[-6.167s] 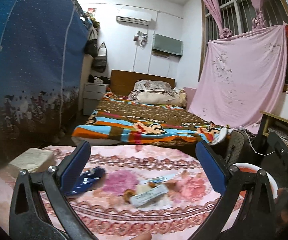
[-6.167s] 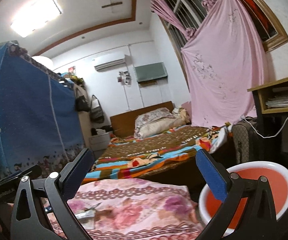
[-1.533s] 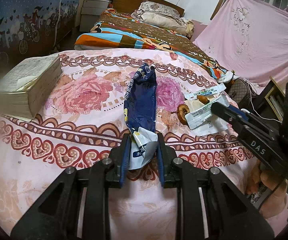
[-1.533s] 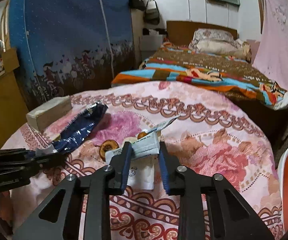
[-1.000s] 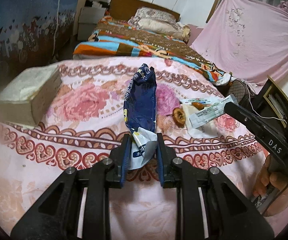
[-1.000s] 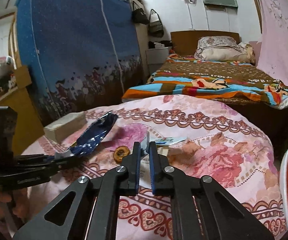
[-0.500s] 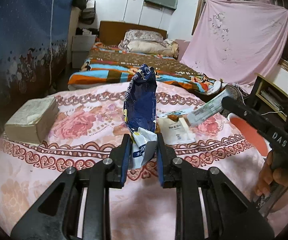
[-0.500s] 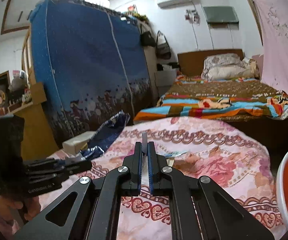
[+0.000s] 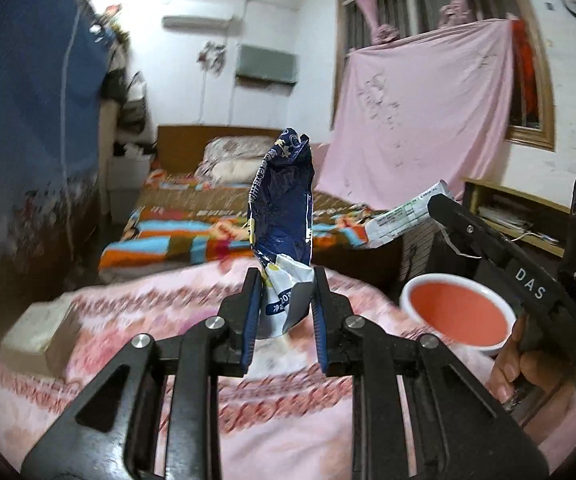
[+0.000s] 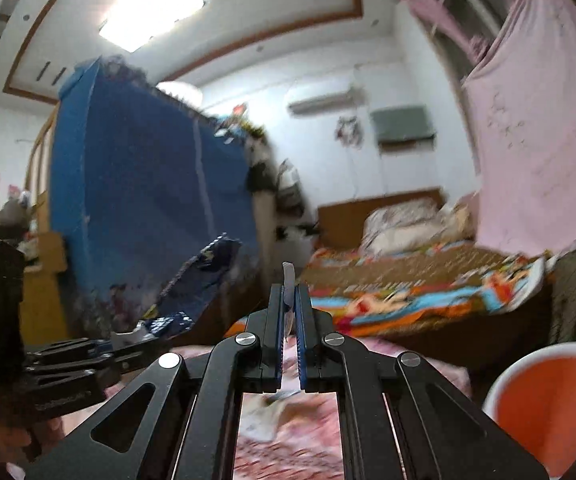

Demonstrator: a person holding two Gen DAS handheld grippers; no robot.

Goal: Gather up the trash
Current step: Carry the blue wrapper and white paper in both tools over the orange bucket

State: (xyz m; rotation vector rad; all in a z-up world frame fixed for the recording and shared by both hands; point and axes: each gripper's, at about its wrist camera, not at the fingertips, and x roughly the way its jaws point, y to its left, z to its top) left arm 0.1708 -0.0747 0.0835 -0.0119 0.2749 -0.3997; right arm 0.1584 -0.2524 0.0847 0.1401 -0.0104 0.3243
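A blue wrapper (image 9: 284,204) stands up at twelve o'clock, clamped in the left gripper (image 9: 286,300) above the pink cloth (image 9: 288,432). The right gripper (image 10: 288,312) pinches a white packet (image 10: 288,276). An orange bin (image 9: 457,312) sits at three o'clock.

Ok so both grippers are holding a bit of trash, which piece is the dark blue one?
The snack wrapper clamped in the left gripper: dark blue, crumpled, standing upright. The right gripper holds a flat white packet with green print instead.

Left hand-held gripper (image 9: 284,300) clamped, right (image 10: 288,300) apparently pinched — both raised
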